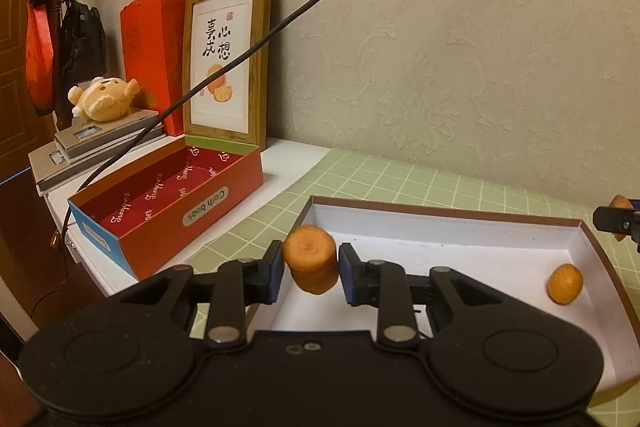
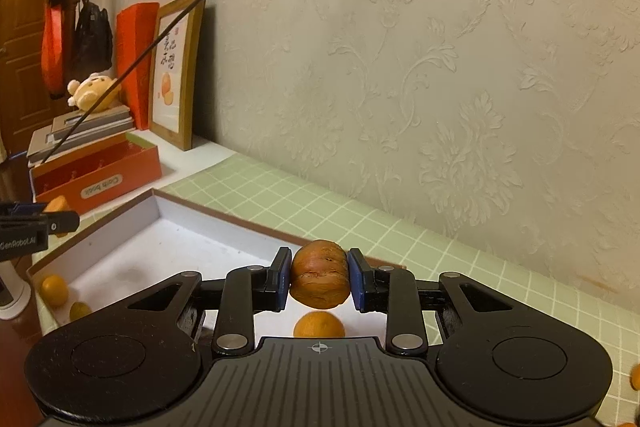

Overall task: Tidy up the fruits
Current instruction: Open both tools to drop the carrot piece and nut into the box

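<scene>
Fruit sits clamped in each gripper, left [image 1: 311,262] and right [image 2: 319,280], above white tray [image 1: 440,227].

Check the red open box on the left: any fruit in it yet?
No. The red box shows only its printed lining in the left wrist view.

A small orange fruit [image 1: 311,259], squashed and flattened at the sides, hangs above the near left corner of the shallow white box [image 1: 460,223], which lies open on the green checked cloth. A browner, wrinkled fruit [image 2: 319,274] with a split in its skin hangs over the box's far edge. One round orange fruit [image 1: 565,283] lies inside the box near its right wall. Two more small fruits [image 2: 54,290] lie on the cloth outside the box.
</scene>
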